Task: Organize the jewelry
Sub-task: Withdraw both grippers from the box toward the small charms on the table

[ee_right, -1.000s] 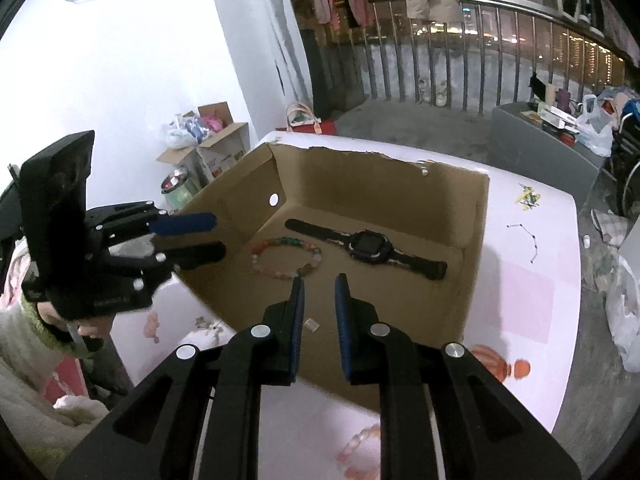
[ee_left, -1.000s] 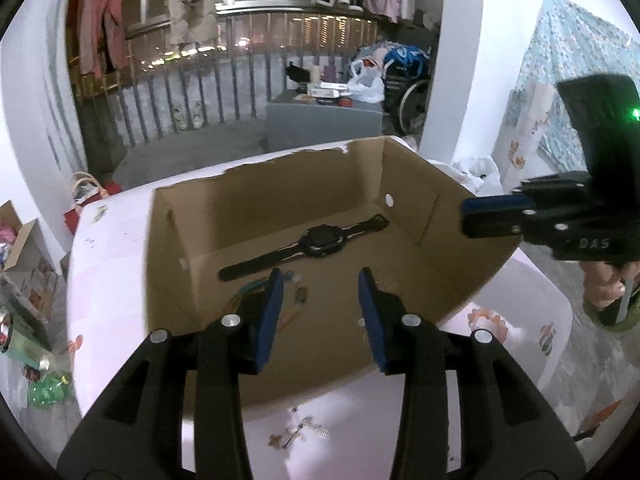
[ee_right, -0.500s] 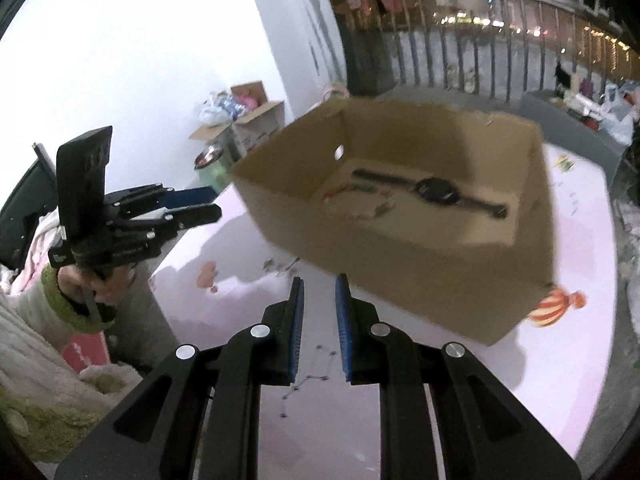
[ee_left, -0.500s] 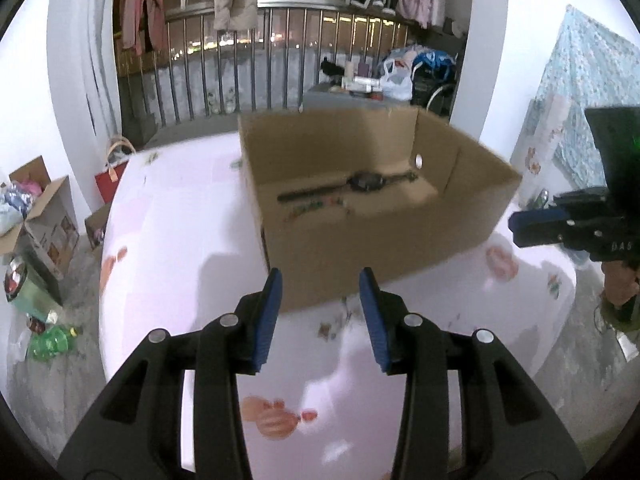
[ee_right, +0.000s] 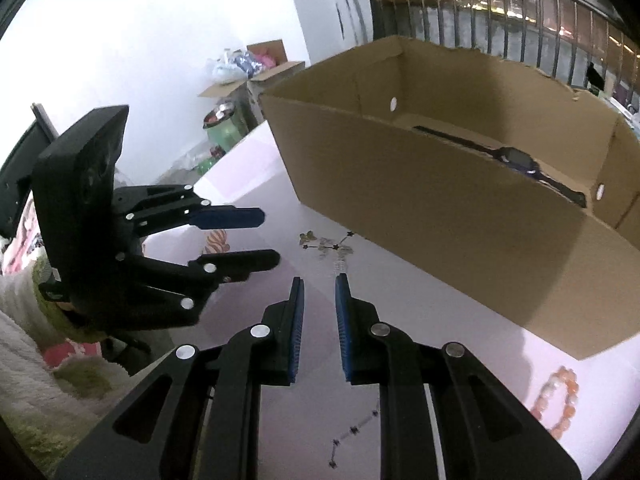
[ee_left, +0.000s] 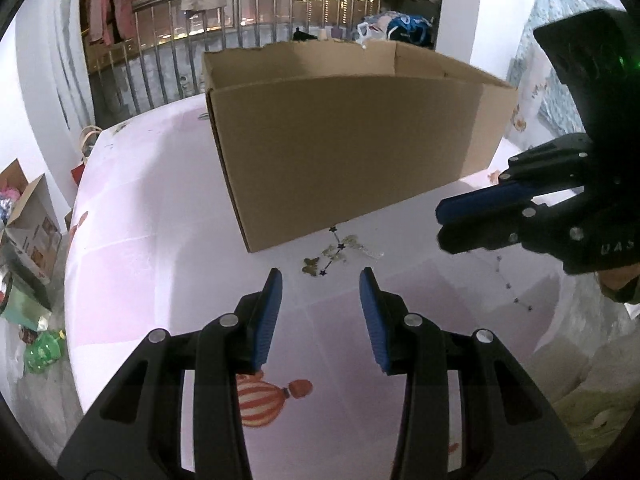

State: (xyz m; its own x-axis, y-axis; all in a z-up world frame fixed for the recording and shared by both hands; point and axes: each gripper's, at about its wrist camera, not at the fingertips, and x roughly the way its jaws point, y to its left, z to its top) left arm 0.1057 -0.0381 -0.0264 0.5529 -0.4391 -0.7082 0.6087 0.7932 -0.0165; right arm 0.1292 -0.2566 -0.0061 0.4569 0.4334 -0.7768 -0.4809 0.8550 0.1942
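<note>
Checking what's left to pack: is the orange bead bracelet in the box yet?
No, the orange bead bracelet lies on the table outside the cardboard box.

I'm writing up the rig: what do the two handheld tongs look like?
Both the left tongs and right tongs have black linked frames with silver rivets and ribbed blue pads. The right body bears white lettering and a green light; a fuzzy pale sleeve sits behind the left.

We can read only pale raised letters, seemingly "UAS", on the black body of the right hand-held gripper (ee_left: 448, 224).
</note>
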